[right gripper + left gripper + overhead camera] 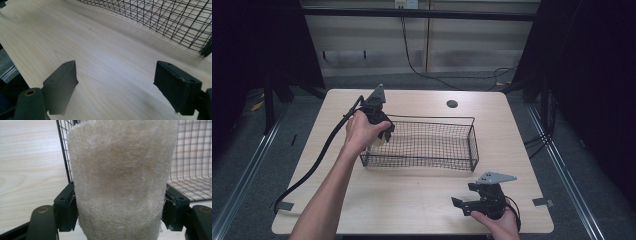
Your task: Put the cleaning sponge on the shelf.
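A black wire basket [472,135] stands in the middle of the light wood table. My left gripper [381,136] hangs over the basket's left end, shut on a pale, fibrous loofah sponge [120,180] that stands upright between the pads. In the high view the sponge [377,141] shows as a pale patch just inside the basket's left wall. In the left gripper view the basket's wall [63,150] and mesh floor show behind the sponge. My right gripper [467,206] rests low near the table's front right, open with nothing between its jaws. The right gripper view has the basket's mesh [160,15] at the top.
A thick black cable [319,160] trails from the left gripper across the table's left side to its front left corner. A round cable hole [452,104] sits at the back of the table. Bare wood lies between the basket and the right gripper.
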A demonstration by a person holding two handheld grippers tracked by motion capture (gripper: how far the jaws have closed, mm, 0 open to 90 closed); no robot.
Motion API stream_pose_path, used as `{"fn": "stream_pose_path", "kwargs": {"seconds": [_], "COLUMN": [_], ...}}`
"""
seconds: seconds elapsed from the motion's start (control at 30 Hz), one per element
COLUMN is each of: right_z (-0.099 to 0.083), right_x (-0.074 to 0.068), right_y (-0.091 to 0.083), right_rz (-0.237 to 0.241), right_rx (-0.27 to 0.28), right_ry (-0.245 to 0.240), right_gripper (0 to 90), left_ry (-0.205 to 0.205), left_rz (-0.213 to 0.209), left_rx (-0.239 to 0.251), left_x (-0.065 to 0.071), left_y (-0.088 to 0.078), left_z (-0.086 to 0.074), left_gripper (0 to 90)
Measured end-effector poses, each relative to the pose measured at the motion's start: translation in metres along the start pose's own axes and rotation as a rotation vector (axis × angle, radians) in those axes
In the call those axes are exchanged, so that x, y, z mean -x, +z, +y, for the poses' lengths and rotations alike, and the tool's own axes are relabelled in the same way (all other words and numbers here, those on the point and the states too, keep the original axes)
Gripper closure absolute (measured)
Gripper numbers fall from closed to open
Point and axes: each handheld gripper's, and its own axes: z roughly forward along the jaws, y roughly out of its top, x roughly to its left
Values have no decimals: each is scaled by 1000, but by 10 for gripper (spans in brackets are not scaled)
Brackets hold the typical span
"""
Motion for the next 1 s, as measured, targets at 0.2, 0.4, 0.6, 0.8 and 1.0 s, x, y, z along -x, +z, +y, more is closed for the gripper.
{"fn": "stream_pose_path", "kwargs": {"seconds": [0.2, 0.4, 0.6, 0.8, 1.0], "right_z": [0, 0, 0, 0, 0], "right_x": [0, 0, 0, -1, -1], "right_y": [0, 0, 0, 0, 0], "right_rz": [1, 1, 8, 7, 7], "right_rx": [-1, -2, -4, -3, -3], "right_ry": [-1, 2, 3, -1, -3], "right_gripper": [183, 183, 183, 183, 184], "left_ry": [13, 10, -16, -39, -31], "left_rz": [2, -6, 16, 22, 21], "left_rx": [-31, -56, -65, -79, -97], "left_x": [5, 2, -3, -5, 1], "left_y": [10, 21, 30, 37, 45], "left_z": [1, 0, -3, -3, -3], "left_gripper": [284, 284, 284, 284, 283]}}
